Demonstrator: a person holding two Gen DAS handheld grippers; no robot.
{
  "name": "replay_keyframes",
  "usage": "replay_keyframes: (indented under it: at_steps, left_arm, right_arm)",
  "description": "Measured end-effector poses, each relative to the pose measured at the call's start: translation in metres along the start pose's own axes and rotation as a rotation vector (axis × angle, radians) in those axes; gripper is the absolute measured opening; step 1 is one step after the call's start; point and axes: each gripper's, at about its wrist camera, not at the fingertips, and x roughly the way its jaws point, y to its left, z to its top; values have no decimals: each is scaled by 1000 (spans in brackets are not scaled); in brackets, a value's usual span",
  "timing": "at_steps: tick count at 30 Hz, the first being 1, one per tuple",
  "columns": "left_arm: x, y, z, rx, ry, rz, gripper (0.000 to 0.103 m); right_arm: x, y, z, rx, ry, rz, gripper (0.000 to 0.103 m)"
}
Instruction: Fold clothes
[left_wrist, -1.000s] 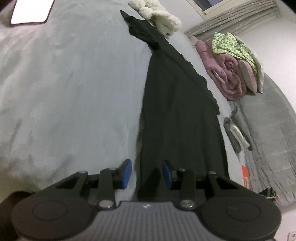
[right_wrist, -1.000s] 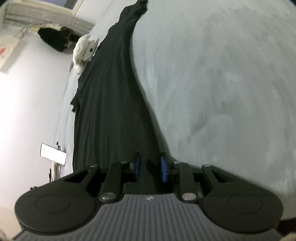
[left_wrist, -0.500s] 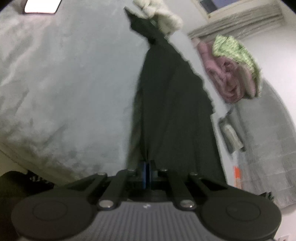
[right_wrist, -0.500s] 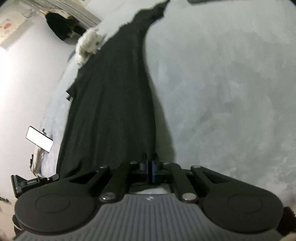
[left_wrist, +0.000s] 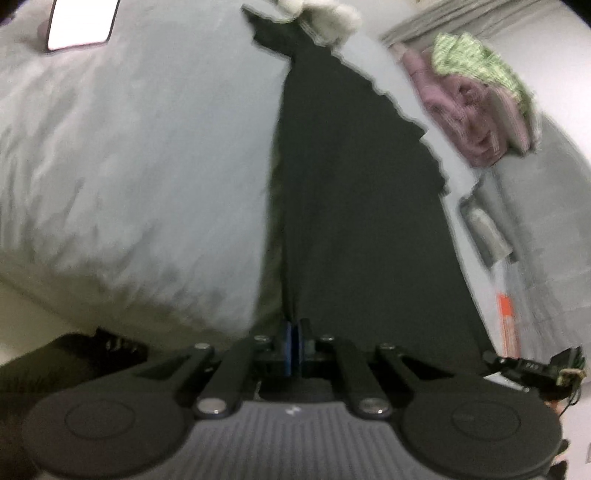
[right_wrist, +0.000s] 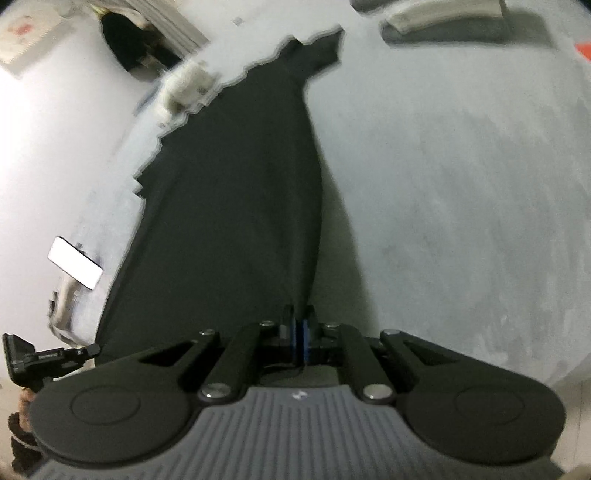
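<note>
At the near edge of the bed (left_wrist: 110, 155), we hold the black dress (left_wrist: 354, 206) by its closest end with both tongs. Our left tongs (left_wrist: 292, 347) are squeezed tight on one near corner of the cloth. Our right tongs (right_wrist: 300, 341) are squeezed tight on the other near corner. The blue pads are pressed together with a thin bit of black cloth pinched between them on each side.

We think we hold it this way so the near end can be picked up flat and laid over the far end. That would fold the dress in half. Two corners held at once keep the edge straight and stop it from bunching.

From the tongs, the dress runs away from us down the gray bed and gets thin at the far end. Its far tip lies just beside a fluffy white toy (left_wrist: 325, 14) near the far edge. A white phone (left_wrist: 83, 22) lies well away from the dress, by the far left corner in the left view. Beyond the bed, on the right, sits a pile of pink and green blankets (left_wrist: 476, 99).
</note>
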Motion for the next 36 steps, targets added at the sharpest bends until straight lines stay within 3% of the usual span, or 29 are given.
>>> replay_keyframes:
  at_steps: [5, 9, 12, 14, 17, 20, 26, 36]
  left_arm:
    - [16, 8, -7, 57, 94, 174, 4]
    - [-4, 10, 1, 52, 21, 144, 5]
    - [-20, 8, 11, 54, -57, 113, 12]
    - [-25, -2, 20, 77, -109, 109, 27]
    - [-25, -22, 32, 138, -169, 110, 36]
    - [-14, -39, 46, 191, -192, 112, 40]
    - [20, -74, 76, 279, -232, 130, 45]
    - [101, -126, 144, 420, -363, 160, 46]
  right_arm:
    - [18, -12, -8, 11, 56, -69, 9]
    - [6, -9, -4, -18, 30, -100, 16]
    - [2, -5, 3, -38, -13, -114, 16]
    - [4, -1, 9, -47, -46, -113, 16]
    - [11, 8, 18, -76, -85, -119, 18]
    - [23, 21, 28, -114, -110, -132, 33]
    - [54, 45, 54, -176, -124, -127, 33]
    - [112, 82, 102, -289, -243, -132, 33]
